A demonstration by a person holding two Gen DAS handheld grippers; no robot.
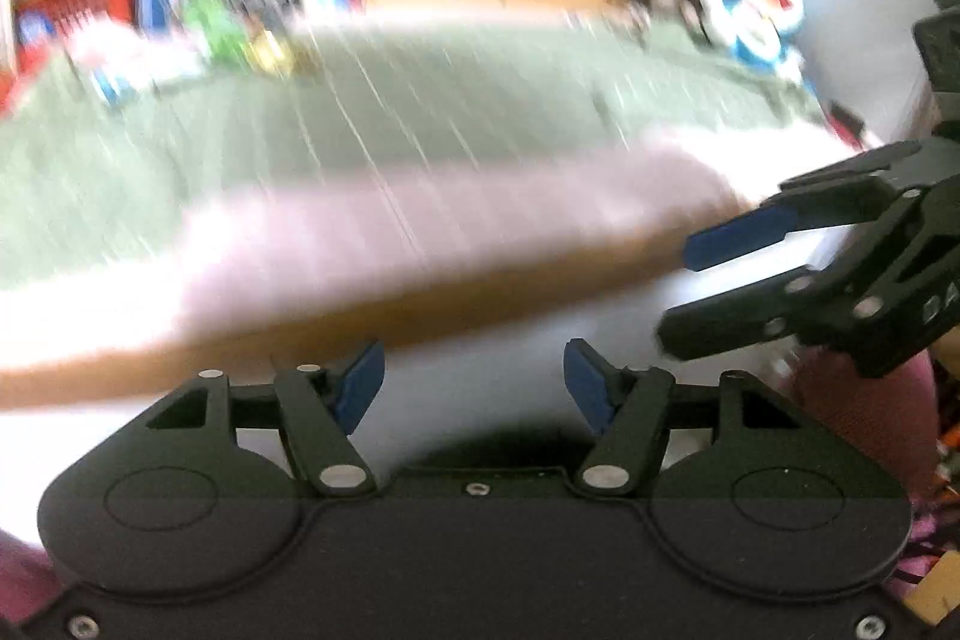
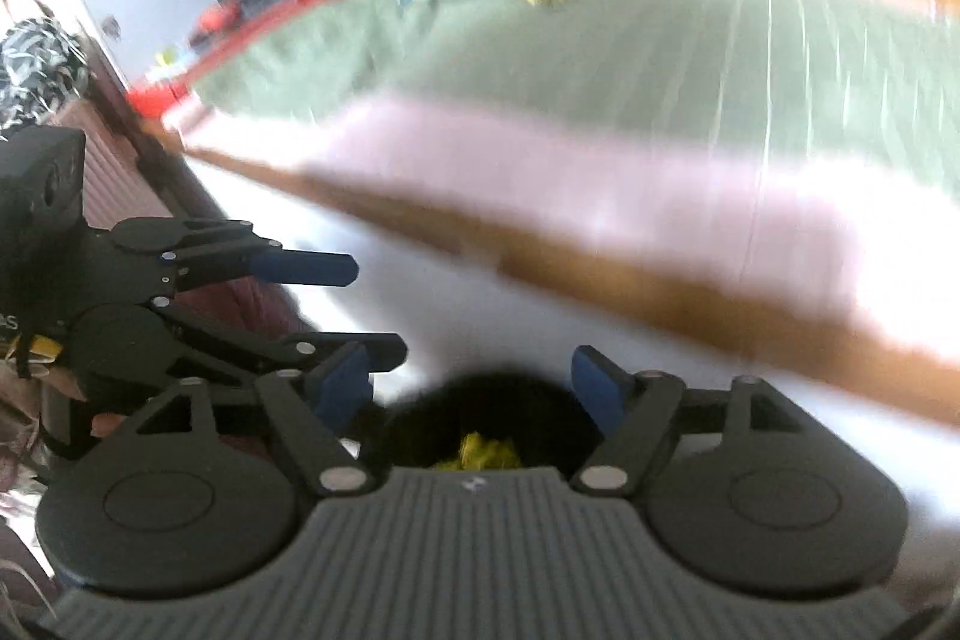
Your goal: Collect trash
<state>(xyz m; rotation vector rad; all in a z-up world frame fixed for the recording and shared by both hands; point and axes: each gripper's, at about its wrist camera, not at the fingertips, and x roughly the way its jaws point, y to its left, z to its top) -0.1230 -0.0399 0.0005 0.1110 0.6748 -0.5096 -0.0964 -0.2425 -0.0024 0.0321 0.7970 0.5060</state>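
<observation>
At 6 o'clock beneath the right gripper, crumpled yellow trash sits inside a dark bin, while both it and the left gripper hang released, nothing between their blue pads.

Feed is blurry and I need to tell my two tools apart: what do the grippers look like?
Both share black linkage arms, silver pivot pins and blue pads on the jaws. The left gripper has a smooth black body with two round discs. The right gripper has a grey ribbed centre panel between its discs. No cables or sleeves are clearly visible.
</observation>
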